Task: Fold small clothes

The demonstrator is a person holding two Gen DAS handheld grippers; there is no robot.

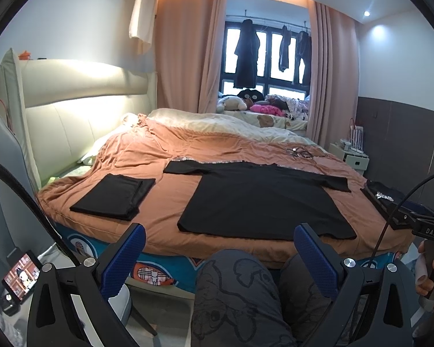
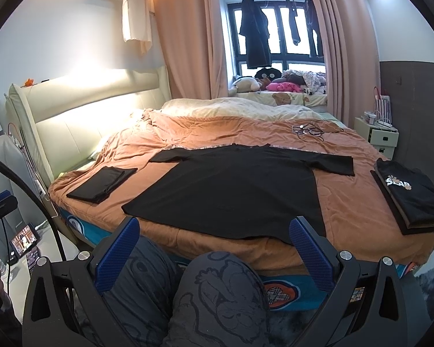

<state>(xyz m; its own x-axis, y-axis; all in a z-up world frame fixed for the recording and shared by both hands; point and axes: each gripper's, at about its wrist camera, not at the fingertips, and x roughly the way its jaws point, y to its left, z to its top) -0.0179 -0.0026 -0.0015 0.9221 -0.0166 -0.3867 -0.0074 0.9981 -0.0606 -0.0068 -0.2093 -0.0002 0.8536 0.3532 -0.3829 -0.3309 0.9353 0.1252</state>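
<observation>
A black T-shirt (image 1: pixel 260 199) lies spread flat on the orange bedspread (image 1: pixel 165 199), sleeves out, hem toward me; it also shows in the right wrist view (image 2: pixel 234 190). A folded black garment (image 1: pixel 114 195) lies to its left, also seen in the right wrist view (image 2: pixel 102 183). A stack of folded clothes (image 2: pixel 409 199) with a printed black shirt on top sits at the right edge of the bed. My left gripper (image 1: pixel 218 231) is open and empty, held before the bed's front edge. My right gripper (image 2: pixel 214 225) is open and empty, just short of the shirt's hem.
The person's knees in grey printed trousers (image 2: pixel 217 297) fill the space below both grippers. Cables (image 2: pixel 309 130) lie on the far bedspread. A phone (image 1: pixel 20 277) stands at the lower left. A nightstand (image 2: pixel 376 133) is at the right, the headboard (image 1: pixel 81 115) at the left.
</observation>
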